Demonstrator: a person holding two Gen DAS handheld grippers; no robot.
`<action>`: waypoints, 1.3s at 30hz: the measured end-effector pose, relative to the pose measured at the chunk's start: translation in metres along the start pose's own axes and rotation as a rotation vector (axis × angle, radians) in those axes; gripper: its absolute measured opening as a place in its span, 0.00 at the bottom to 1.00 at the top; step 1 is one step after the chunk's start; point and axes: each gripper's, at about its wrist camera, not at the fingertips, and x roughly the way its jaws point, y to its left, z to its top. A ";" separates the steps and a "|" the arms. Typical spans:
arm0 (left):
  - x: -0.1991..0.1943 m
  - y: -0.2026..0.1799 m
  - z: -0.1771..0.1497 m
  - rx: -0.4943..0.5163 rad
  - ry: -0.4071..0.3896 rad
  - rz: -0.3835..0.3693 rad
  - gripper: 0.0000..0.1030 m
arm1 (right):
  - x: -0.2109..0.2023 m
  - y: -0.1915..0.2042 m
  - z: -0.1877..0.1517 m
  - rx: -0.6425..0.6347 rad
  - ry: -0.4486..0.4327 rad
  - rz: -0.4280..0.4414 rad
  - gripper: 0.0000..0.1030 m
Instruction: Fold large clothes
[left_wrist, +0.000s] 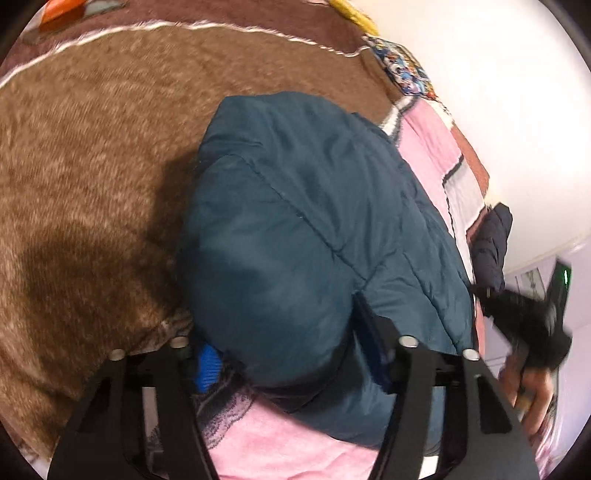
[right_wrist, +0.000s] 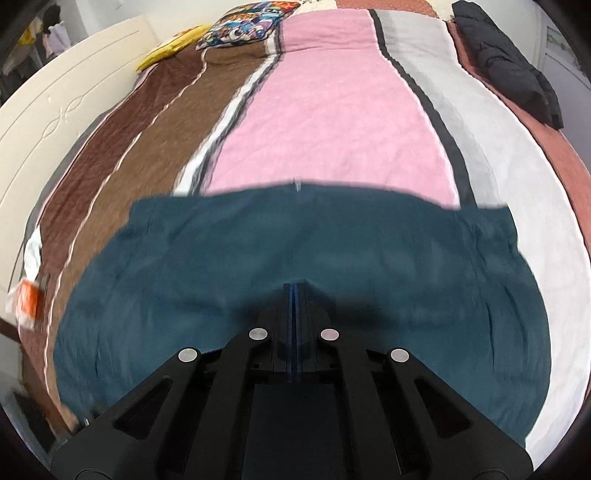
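The teal padded jacket (left_wrist: 295, 229) is laid on the striped bed cover (right_wrist: 332, 110), its long axis running left to right across the near edge in the right wrist view; the left tongs (left_wrist: 291, 354) are seen apart, straddling a bulged fold directly ahead, pads not visibly pressing; the right tongs (right_wrist: 294, 291) are brought together, seemingly pinching teal fabric at mid-width; the left tongs are judged nearer the thick end.
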 end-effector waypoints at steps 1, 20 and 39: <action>-0.001 0.000 0.001 0.011 -0.004 0.001 0.53 | 0.003 0.000 0.009 0.005 -0.008 -0.009 0.02; 0.001 -0.021 0.014 0.133 -0.009 0.052 0.43 | 0.102 0.002 0.044 -0.052 0.164 -0.174 0.00; -0.003 -0.028 0.009 0.160 -0.017 0.070 0.42 | 0.007 0.005 -0.068 -0.054 0.155 -0.008 0.00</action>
